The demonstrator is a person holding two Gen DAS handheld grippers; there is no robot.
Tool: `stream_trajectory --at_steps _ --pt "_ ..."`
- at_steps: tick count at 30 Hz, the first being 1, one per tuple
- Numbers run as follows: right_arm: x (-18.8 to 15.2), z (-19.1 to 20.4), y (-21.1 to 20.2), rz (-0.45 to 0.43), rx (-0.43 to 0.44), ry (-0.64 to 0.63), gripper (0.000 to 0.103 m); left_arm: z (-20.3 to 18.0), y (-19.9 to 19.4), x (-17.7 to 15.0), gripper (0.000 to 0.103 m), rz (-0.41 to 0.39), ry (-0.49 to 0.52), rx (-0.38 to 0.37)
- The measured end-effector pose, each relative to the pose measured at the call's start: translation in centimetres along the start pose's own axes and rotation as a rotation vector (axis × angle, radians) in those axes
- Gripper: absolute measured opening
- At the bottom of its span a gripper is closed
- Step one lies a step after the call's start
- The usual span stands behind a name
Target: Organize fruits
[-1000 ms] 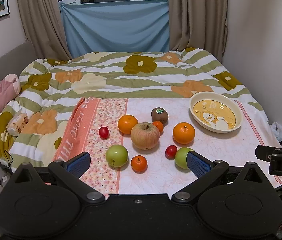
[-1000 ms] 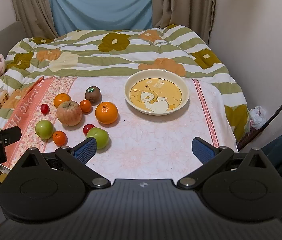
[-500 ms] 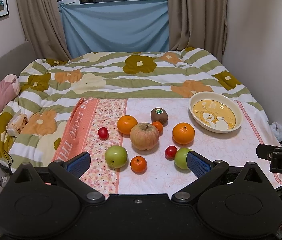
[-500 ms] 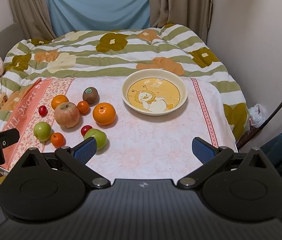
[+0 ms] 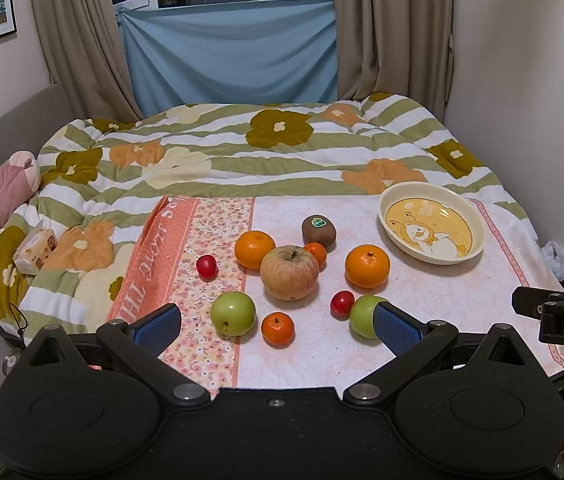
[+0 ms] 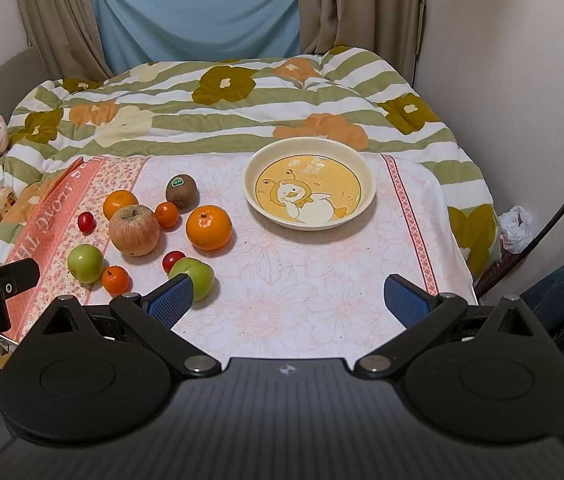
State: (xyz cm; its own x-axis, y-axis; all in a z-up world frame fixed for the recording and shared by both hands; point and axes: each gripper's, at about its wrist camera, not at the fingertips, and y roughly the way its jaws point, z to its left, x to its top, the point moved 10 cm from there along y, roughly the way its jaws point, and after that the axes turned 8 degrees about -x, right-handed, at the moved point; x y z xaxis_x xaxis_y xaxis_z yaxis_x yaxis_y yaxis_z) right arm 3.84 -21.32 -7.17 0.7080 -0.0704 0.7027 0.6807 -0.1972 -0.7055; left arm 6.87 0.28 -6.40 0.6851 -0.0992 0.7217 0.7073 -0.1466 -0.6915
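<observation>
Both tongs gape wide, holding nothing: left gripper (image 5: pixel 276 326), right gripper (image 6: pixel 288 298). The fruits (image 6: pixel 134 230) cluster at the tabletop's (image 6: pixel 322 280) left side; the plate (image 6: pixel 366 176) sits near its far edge.

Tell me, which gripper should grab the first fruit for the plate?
Probably the left gripper. It is open and aimed at the fruit pile, with a small orange just ahead. The right gripper, also open, faces mostly bare cloth before the empty plate.
</observation>
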Motion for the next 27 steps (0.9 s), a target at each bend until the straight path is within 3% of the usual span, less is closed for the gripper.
stream_trajectory --at_steps 10,17,27 --pt "0.0 -0.1 0.1 -0.001 -0.004 0.004 0.103 0.1 0.0 -0.1 0.103 0.002 -0.001 0.006" --pt "0.1 0.2 0.0 0.009 0.021 -0.006 0.103 -0.4 -0.4 -0.1 0.103 0.01 -0.026 -0.048" --pt "-0.5 1.9 1.8 0.027 0.132 -0.126 0.103 0.8 -0.3 -0.9 0.103 -0.021 -0.037 0.077"
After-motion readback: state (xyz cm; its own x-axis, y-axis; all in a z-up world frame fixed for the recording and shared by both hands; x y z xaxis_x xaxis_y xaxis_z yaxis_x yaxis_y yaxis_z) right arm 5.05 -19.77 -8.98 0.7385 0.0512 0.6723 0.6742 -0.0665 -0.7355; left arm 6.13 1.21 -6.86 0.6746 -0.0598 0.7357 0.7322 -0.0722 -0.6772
